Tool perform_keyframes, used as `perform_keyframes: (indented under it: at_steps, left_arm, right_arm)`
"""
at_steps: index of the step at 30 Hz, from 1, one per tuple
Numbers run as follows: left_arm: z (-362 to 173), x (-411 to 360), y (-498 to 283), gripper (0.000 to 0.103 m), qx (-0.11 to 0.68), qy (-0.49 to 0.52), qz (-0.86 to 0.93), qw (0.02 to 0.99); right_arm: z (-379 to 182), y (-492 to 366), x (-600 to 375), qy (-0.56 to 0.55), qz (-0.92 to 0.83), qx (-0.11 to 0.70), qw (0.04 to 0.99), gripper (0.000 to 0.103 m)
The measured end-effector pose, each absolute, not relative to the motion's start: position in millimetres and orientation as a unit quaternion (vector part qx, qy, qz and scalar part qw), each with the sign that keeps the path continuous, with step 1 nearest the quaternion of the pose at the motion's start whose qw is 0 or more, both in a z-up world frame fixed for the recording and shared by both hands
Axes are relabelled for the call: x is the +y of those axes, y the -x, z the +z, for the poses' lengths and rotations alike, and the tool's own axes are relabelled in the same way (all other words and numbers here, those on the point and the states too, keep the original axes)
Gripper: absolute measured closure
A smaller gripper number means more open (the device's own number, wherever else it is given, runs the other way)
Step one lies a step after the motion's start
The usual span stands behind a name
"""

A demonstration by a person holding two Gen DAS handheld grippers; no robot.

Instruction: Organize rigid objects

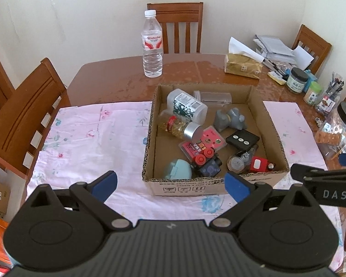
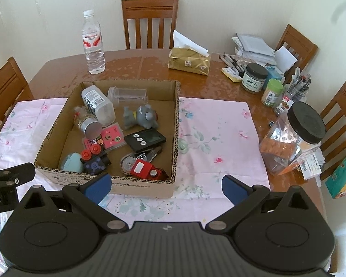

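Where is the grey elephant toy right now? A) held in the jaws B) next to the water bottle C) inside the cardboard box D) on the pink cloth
C: the grey elephant toy lies inside the cardboard box among the other small things.

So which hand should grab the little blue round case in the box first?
Probably the left. The pale blue round case sits in the brown cardboard box's near corner, right ahead of the open left gripper. The right gripper, also open, points at pink cloth beside the box.
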State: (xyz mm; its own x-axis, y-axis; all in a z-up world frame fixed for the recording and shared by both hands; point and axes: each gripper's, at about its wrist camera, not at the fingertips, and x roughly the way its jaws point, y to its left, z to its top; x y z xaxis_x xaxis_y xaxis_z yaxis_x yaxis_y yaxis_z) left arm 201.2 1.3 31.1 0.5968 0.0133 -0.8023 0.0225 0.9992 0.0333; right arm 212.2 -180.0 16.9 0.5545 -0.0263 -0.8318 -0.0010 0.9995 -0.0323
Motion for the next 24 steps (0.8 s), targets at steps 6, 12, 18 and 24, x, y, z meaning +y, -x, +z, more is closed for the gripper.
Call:
perform_keyframes:
  at_steps: [6,12,18,24]
  left_arm:
    - [30.8,-2.8,-200.5,0.004,0.452,-0.023,-0.004,0.892]
    - [31.0,-3.0,-201.6,0.004,0.454,-0.023,-0.004,0.891]
    - [31.1,-3.7,-202.8,0.004,0.455,-0.025,-0.001,0.890]
    - [31.2,-2.3,-203.8,0.004,0.455,-0.024,0.001,0.890]
  right_arm:
    - [16.9,-211.1,-179.9,0.013,-0.006,0.472,0.882,0.000]
    - [18.4,-211.4,-179.3,0.011,-0.005,0.470,0.883,0.000]
    - [19.2,-211.5,-178.0,0.011,-0.003,0.469,0.883,0.000]
    - [19.6,-212.5,-177.7,0.011,-0.002,0.469,0.883,0.000]
